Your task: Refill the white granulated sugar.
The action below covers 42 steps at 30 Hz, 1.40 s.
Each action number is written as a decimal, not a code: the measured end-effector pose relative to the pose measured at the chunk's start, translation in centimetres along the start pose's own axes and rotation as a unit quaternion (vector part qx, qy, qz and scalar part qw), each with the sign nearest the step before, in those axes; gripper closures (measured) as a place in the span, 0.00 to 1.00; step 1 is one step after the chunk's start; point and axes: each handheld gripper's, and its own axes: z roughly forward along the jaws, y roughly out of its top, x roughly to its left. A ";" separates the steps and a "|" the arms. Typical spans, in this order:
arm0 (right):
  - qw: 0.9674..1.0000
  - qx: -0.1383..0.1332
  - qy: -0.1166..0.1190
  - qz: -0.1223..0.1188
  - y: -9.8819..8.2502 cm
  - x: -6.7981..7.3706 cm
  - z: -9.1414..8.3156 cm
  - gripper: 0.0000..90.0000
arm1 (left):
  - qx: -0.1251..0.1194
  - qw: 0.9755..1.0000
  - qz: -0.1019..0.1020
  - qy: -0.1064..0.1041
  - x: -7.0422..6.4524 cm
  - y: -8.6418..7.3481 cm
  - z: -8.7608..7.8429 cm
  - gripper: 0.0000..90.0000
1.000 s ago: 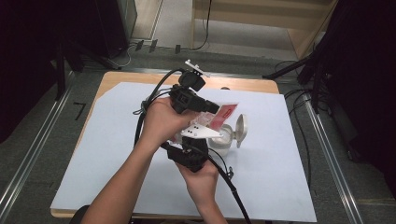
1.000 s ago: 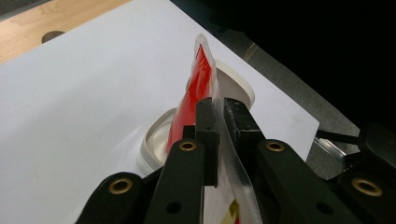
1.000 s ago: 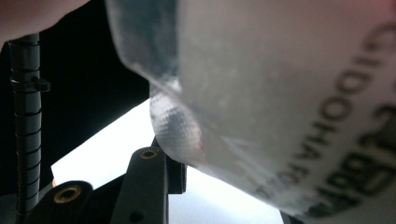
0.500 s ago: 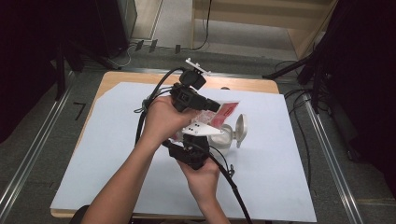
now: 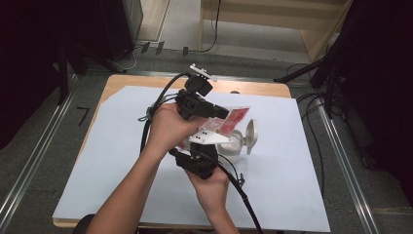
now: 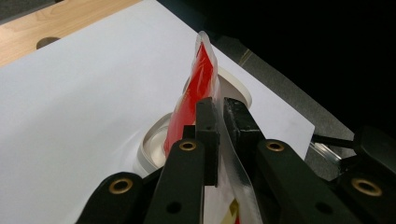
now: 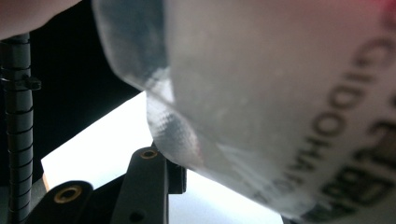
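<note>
- Fingers (image 7: 144,186) of the right gripper (image 5: 202,155) first, nearest the body: hard to tell if shut or open, because the packet (image 7: 289,93) sits right up against the camera and hides the tips.
- Check that grip before doing anything else. Pinch the near edge of the packet flat and firm if it feels loose.
- Next, the left gripper (image 6: 219,109): pressed shut on the packet's clear edge, with the red part sticking up past the tips. Good hold. No need to squeeze harder.
- Looks like the job is to open the packet (image 5: 236,117) and tip it into the white cup (image 5: 234,145).
- Hold the packet up in the air, right over the cup, and not touching it.
- Pull the two grippers apart slowly, one away and one toward the body, so the tear starts small.
- Go easy. A fast yank could fling the red stuff onto the white sheet (image 5: 122,146).
- Point the torn corner down at the open mouth of the cup, near the rim (image 6: 149,144).
- Watch out for the round lid (image 5: 252,134), flipped open at the cup's far side. Try not to bump it shut.
- Stay well away from the far wooden edge of the table (image 5: 253,87).
</note>
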 end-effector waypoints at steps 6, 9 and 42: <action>1.000 -0.001 0.009 -0.001 -0.3 0.1 -0.1 0.72 | -0.001 1.000 -0.001 -0.006 -0.1 -0.3 -0.2 0.95; 1.000 -0.002 0.015 0.000 -0.5 0.2 0.0 0.70 | 0.005 1.000 0.003 -0.006 0.0 -0.5 -0.5 0.95; 0.999 0.023 0.030 -0.004 -3.1 0.4 1.9 0.63 | 0.046 0.999 -0.004 -0.025 2.0 -2.7 -2.3 0.93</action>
